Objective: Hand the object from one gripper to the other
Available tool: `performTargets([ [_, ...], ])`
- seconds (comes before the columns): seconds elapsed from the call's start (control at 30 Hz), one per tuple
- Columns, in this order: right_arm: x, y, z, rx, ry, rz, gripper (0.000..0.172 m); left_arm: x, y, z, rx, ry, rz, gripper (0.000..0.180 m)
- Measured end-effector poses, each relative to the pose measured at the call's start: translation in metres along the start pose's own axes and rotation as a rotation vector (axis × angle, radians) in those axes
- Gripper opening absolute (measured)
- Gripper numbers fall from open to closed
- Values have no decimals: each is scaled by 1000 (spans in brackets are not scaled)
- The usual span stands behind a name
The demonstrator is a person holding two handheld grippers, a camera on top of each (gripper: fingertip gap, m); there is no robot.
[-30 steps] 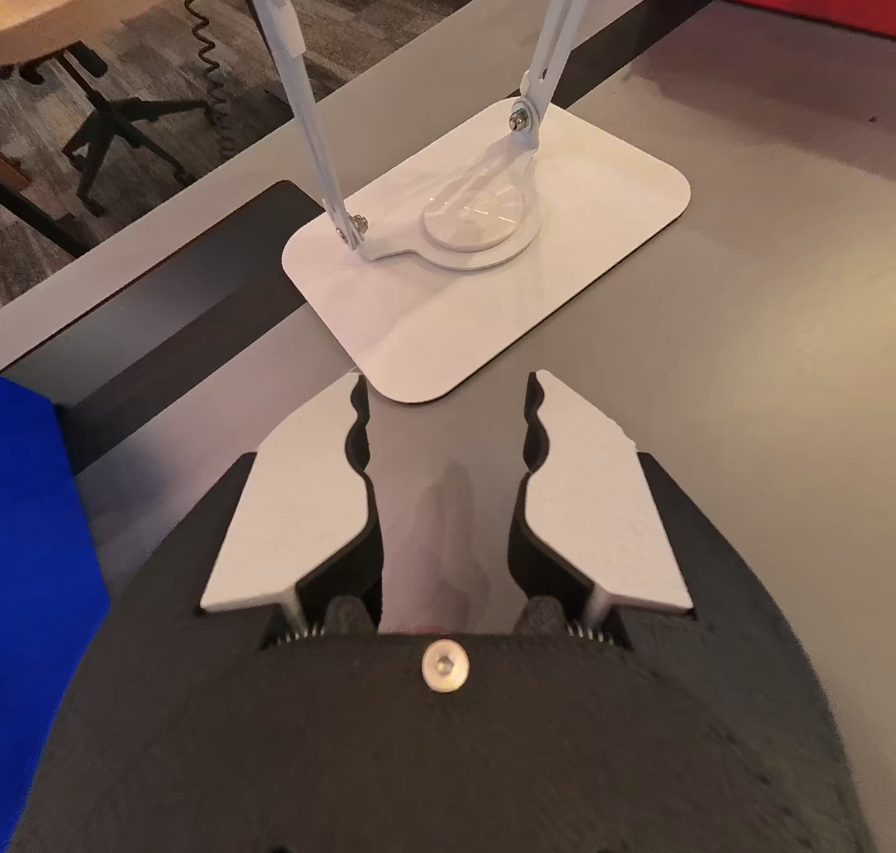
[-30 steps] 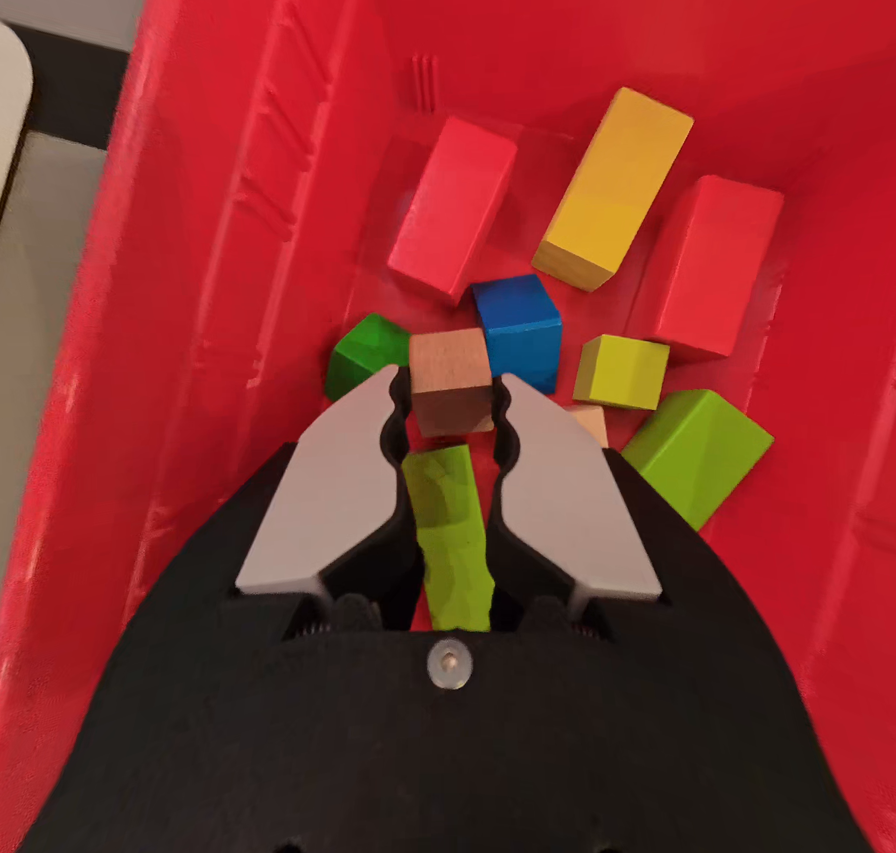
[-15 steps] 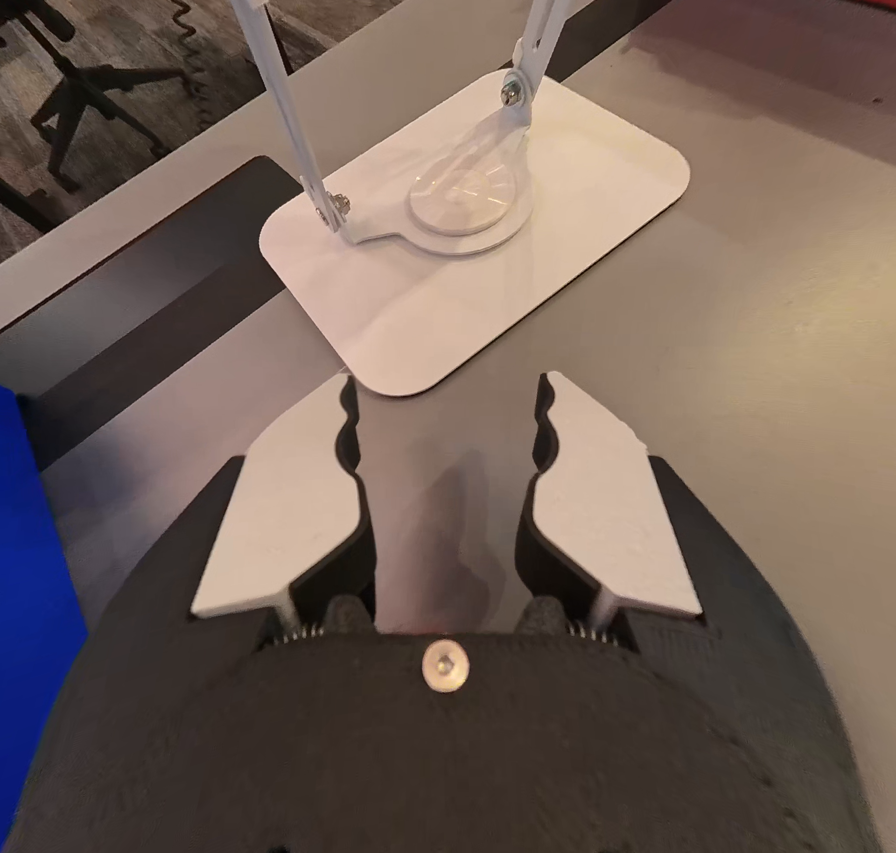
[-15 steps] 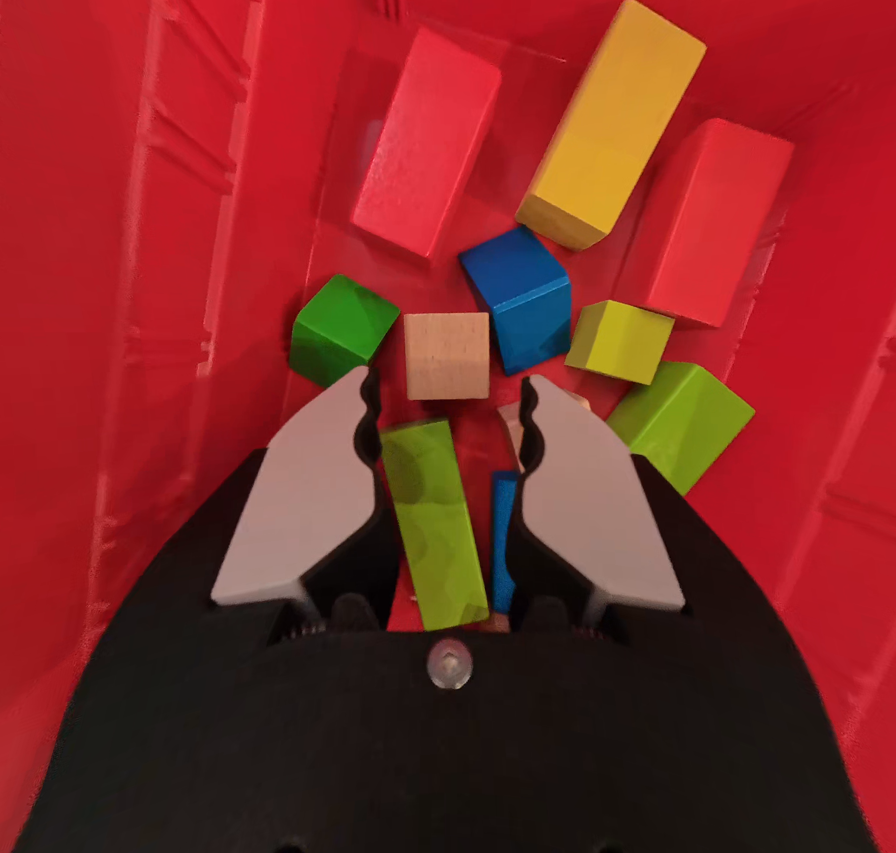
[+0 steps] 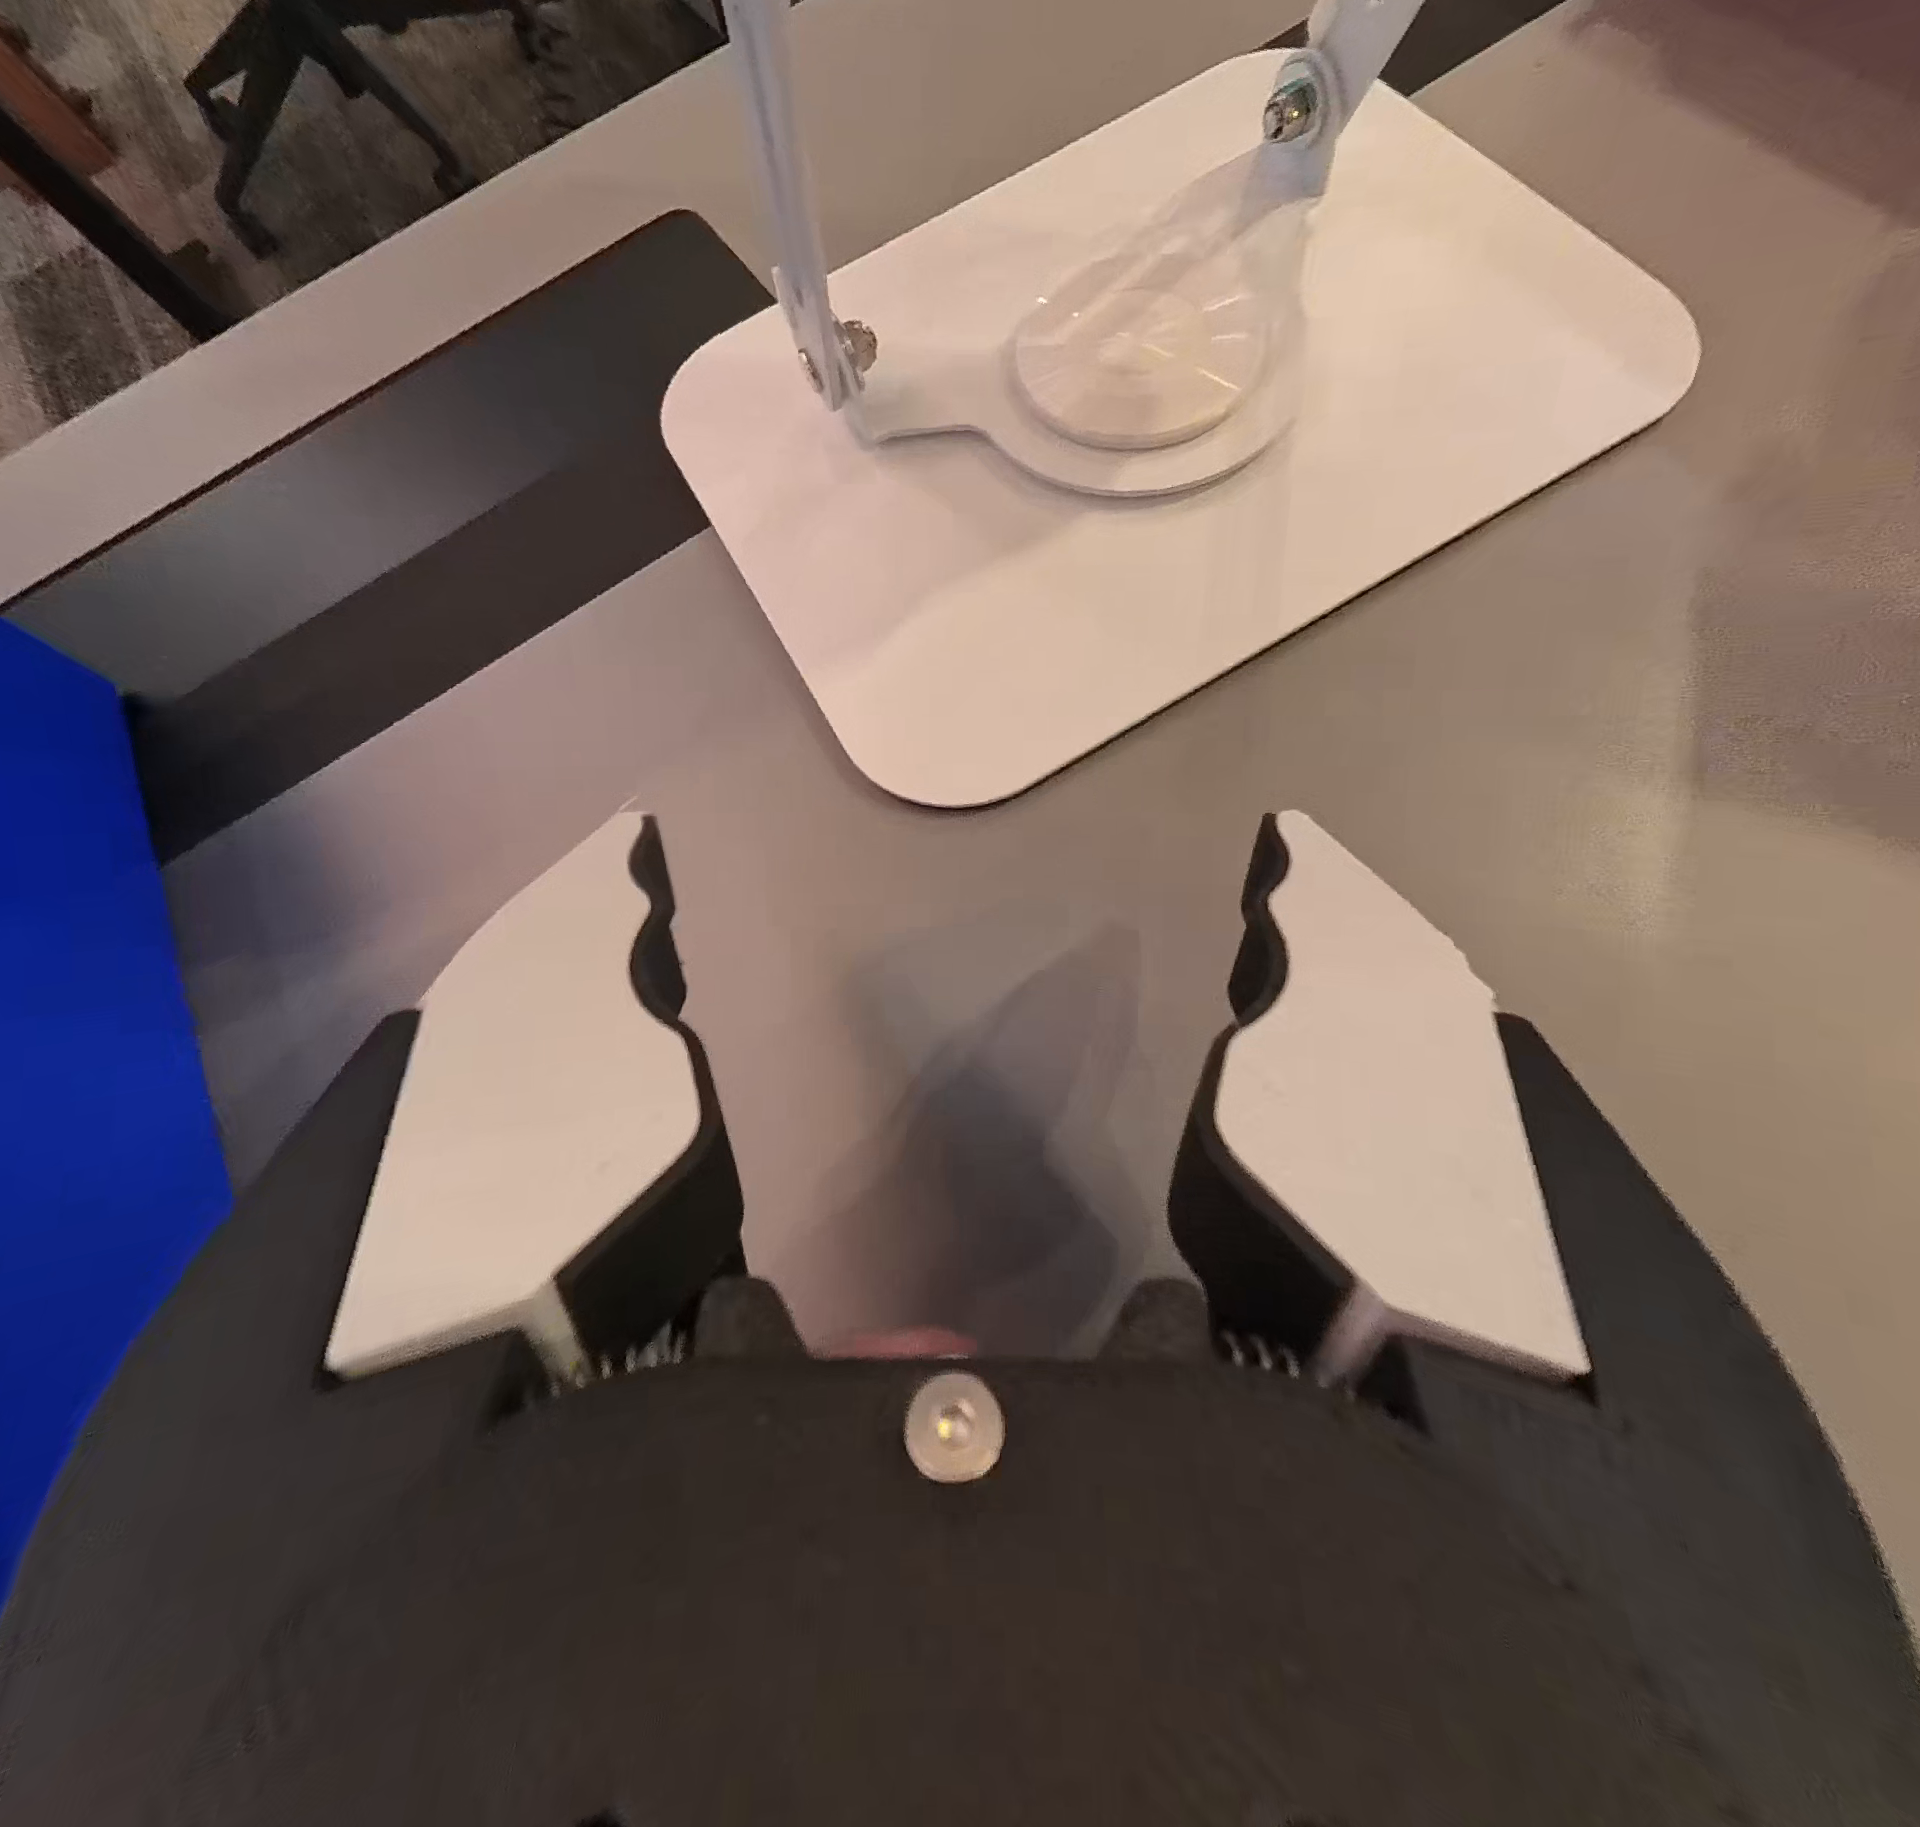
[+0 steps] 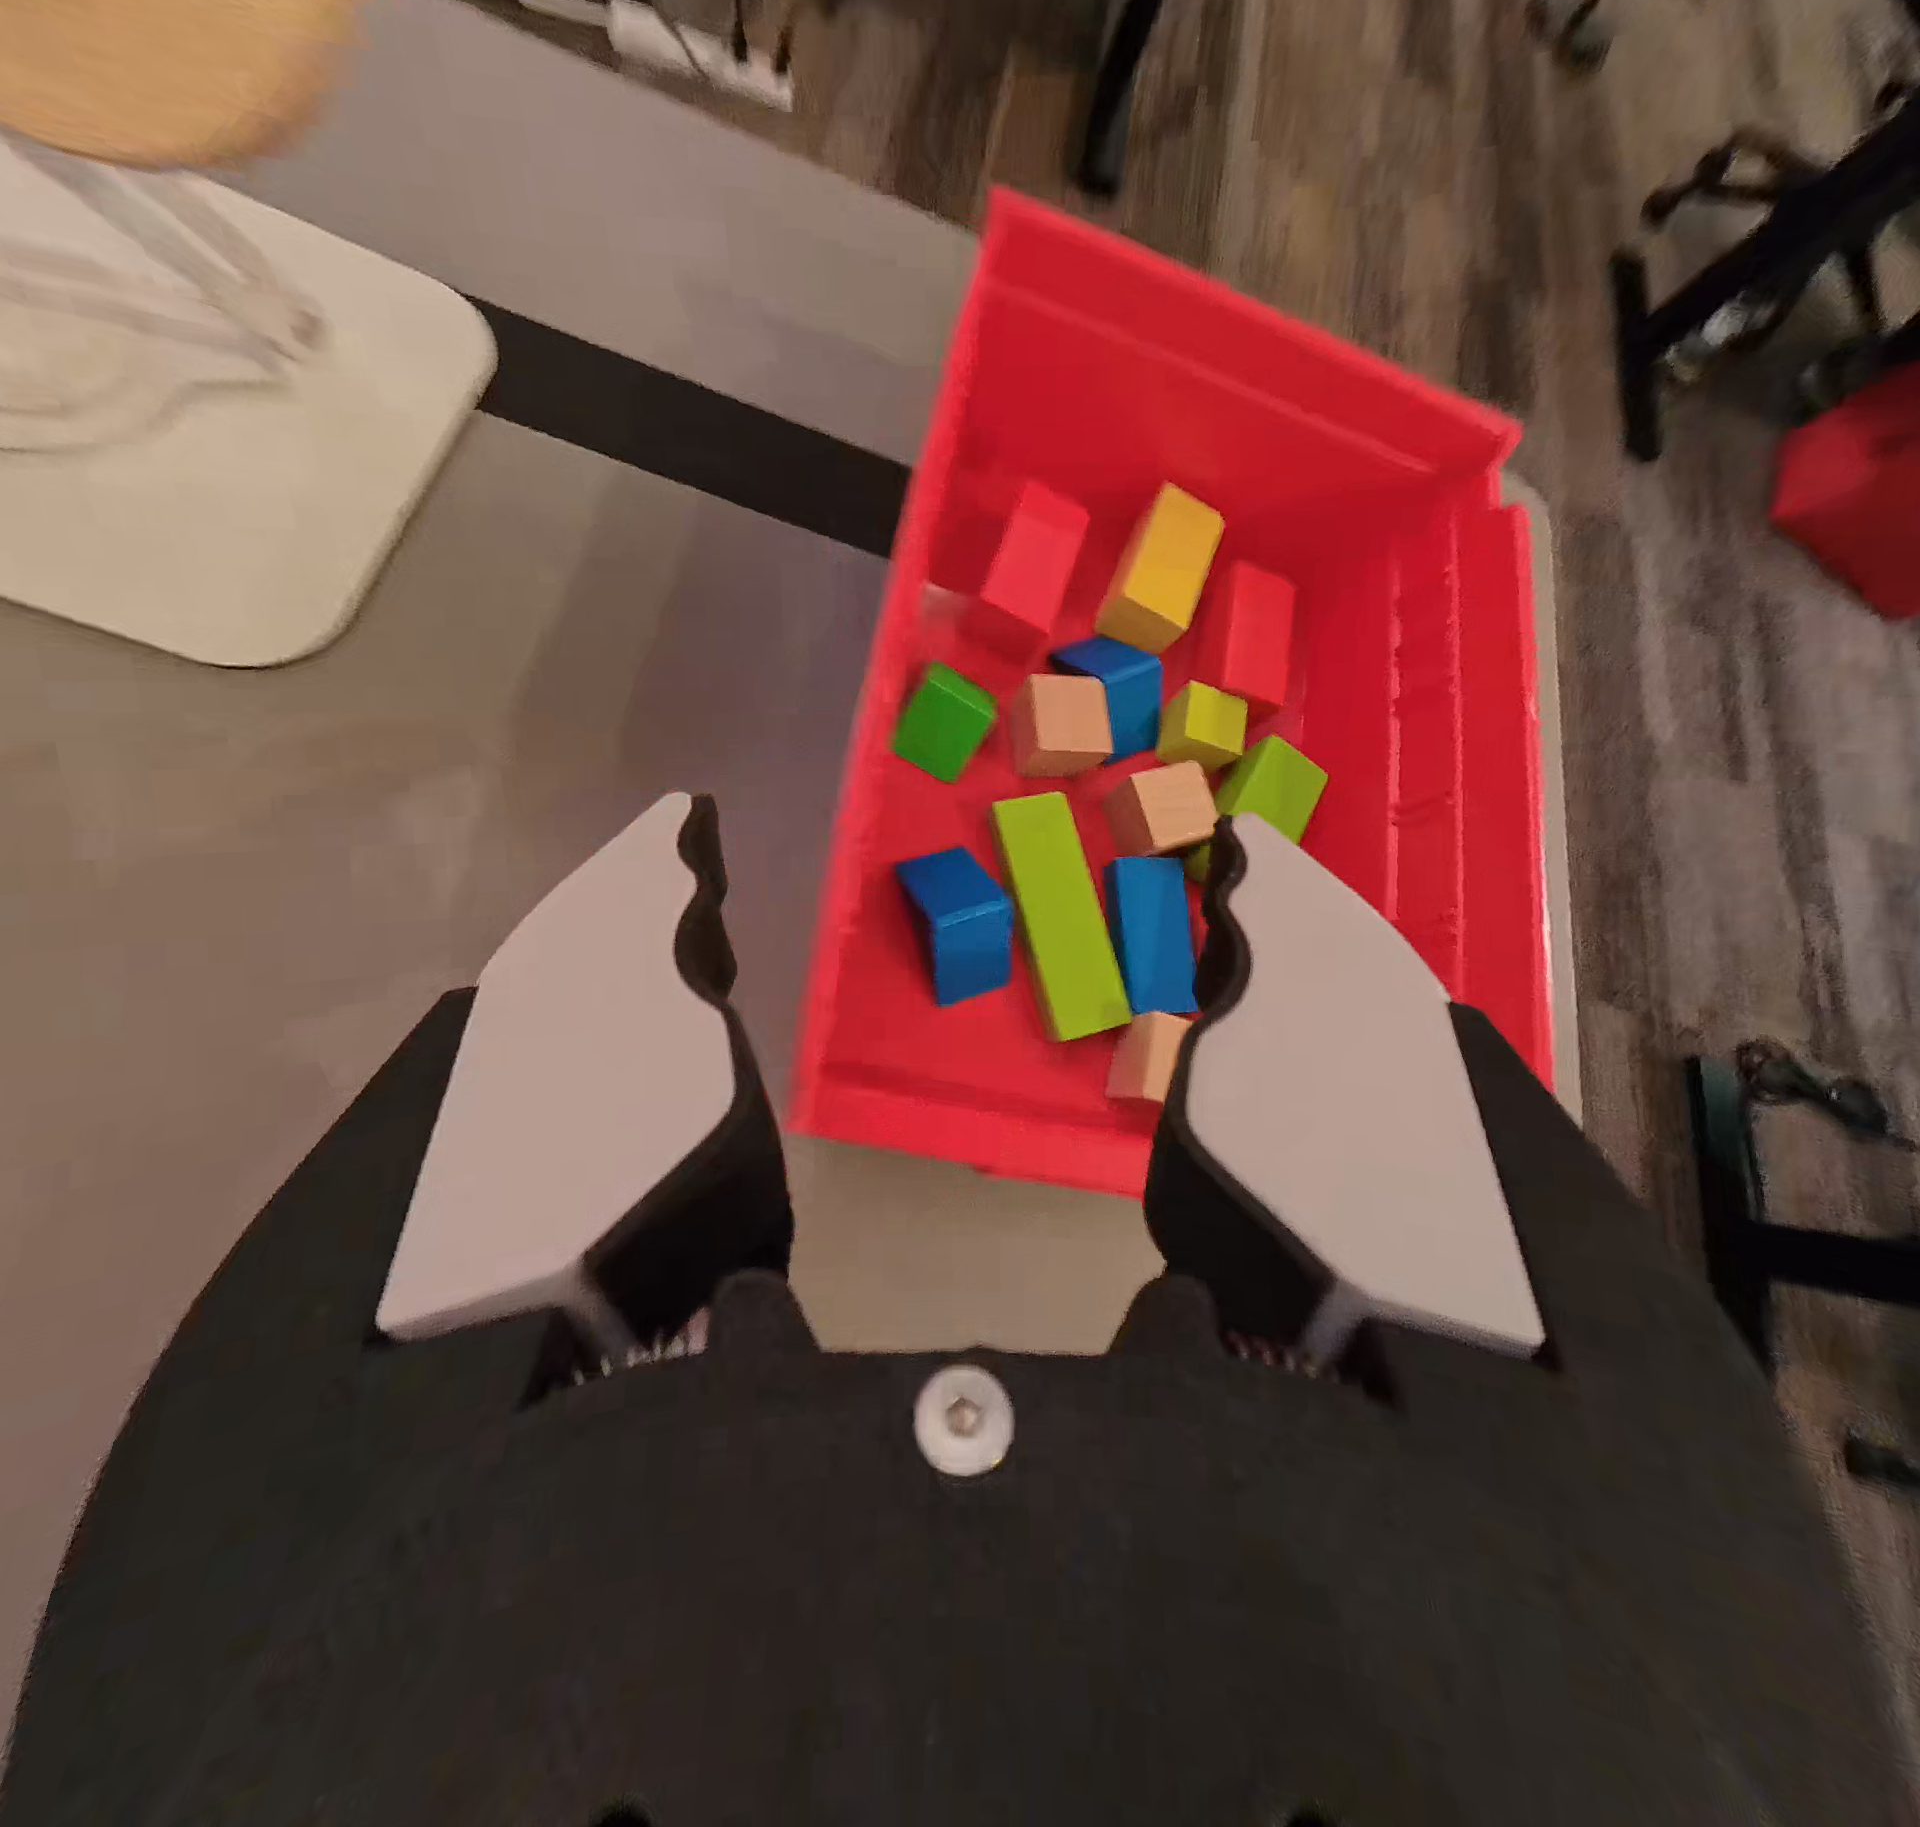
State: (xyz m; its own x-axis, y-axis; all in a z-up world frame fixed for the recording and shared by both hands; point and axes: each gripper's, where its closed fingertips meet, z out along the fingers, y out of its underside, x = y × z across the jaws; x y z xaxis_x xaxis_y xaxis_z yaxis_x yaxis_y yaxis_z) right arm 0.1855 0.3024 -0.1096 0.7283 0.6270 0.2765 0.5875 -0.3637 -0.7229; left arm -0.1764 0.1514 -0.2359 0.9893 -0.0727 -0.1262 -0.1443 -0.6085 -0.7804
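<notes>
In the right wrist view my right gripper [image 6: 961, 827] is open and holds nothing, raised above the near left edge of a red bin [image 6: 1455, 697]. The bin holds several wooden blocks, among them a plain wooden cube [image 6: 1060, 723], a long light green block [image 6: 1060, 915], a blue block [image 6: 961, 925] and a yellow block [image 6: 1162, 564]. In the left wrist view my left gripper [image 5: 956, 847] is wide open and holds nothing, above the bare grey table [image 5: 1558, 842].
A white lamp base [image 5: 1174, 551] with white arms stands on the table ahead of my left gripper; it also shows in the right wrist view [image 6: 208, 489]. A blue bin [image 5: 83, 998] is at the left. Floor and chair legs lie beyond the table edge.
My right gripper let go of the plain wooden cube in the red bin, opened and rose up and back out of the bin. My left gripper opened wider above the table.
</notes>
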Motion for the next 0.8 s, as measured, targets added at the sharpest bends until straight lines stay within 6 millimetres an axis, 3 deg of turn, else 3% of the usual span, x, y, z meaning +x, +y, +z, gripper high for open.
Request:
performTargets([
  [0.1,-61,-9,-23,90,-105,-18,87,-3,2,2,-15,-27,-7,119],
  [0.2,-123,-5,-26,133,-180,-119,91,-4,3,3,-18,-49,3,132],
  [0.33,-193,8,-5,190,-295,-134,96,-5,2,4,-7,-60,-13,145],
  [0.4,-217,22,13,172,-328,-140,100,-5,2,5,-9,-62,-12,146],
  [0.57,-251,45,40,172,-387,-143,111,-1,9,10,-32,-35,-40,147],
  [0.8,-250,53,47,153,-390,-133,115,-1,8,12,-33,-26,-47,147],
])
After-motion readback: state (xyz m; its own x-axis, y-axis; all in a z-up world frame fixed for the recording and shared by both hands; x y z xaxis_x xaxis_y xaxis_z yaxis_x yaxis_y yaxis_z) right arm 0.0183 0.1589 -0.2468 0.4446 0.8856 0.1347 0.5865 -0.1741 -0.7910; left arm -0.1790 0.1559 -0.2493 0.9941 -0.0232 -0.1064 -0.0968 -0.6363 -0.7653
